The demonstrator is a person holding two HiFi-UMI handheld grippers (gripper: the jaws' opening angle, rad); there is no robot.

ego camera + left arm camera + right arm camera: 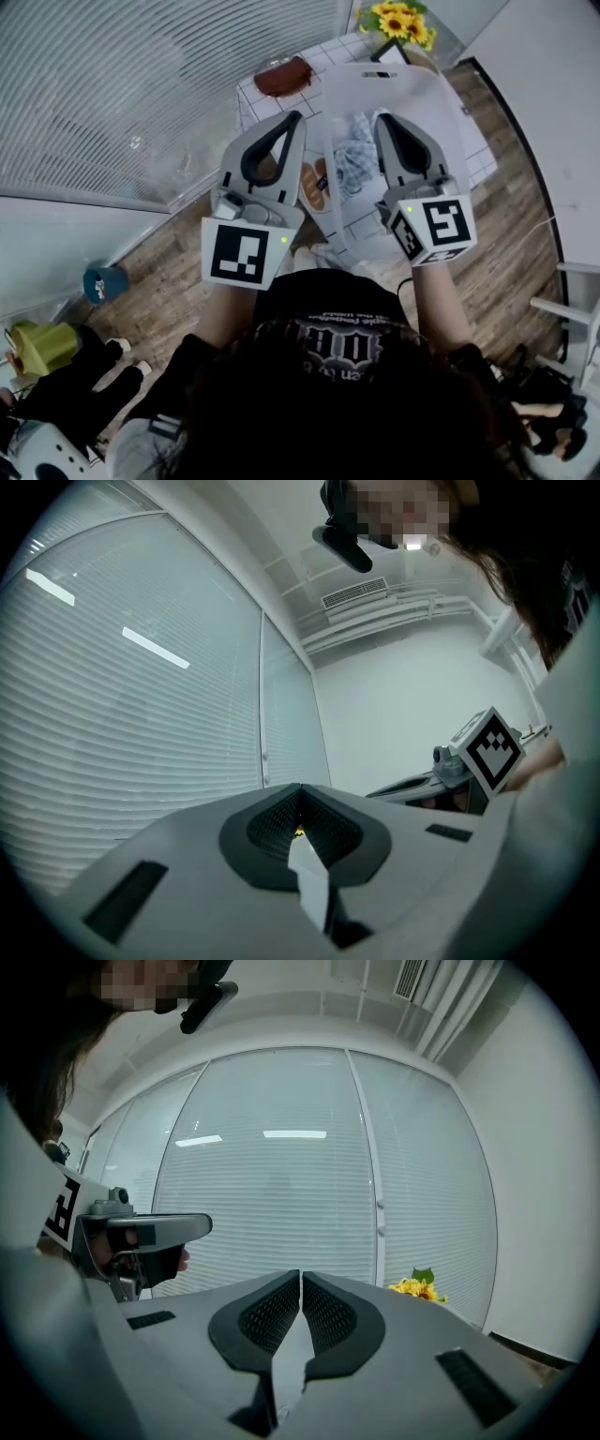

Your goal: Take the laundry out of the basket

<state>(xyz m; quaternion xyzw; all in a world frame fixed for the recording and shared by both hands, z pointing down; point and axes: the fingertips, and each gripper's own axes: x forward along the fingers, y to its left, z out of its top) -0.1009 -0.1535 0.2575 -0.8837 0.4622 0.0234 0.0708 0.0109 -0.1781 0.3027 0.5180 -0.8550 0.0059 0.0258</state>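
Note:
In the head view I hold both grippers up side by side over a small white tiled table (251, 103). A thin white garment (424, 89) spreads between them and hangs down toward me. My left gripper (298, 117) is shut on its edge; a white strip of the garment (311, 885) runs out from between the jaws of that gripper (298, 797). My right gripper (382, 117) is also shut, with pale fabric (289, 1365) pinched low between its jaws (300, 1277). A blue-and-white checked cloth (354, 161) lies below, between the grippers. The basket itself is hidden.
On the table are a brown object (283, 77) and sunflowers (403, 21). Window blinds (141, 84) fill the left. A blue cup (103, 281) and a green item (42, 347) sit on the wooden floor, and a white chair (574, 319) stands at right.

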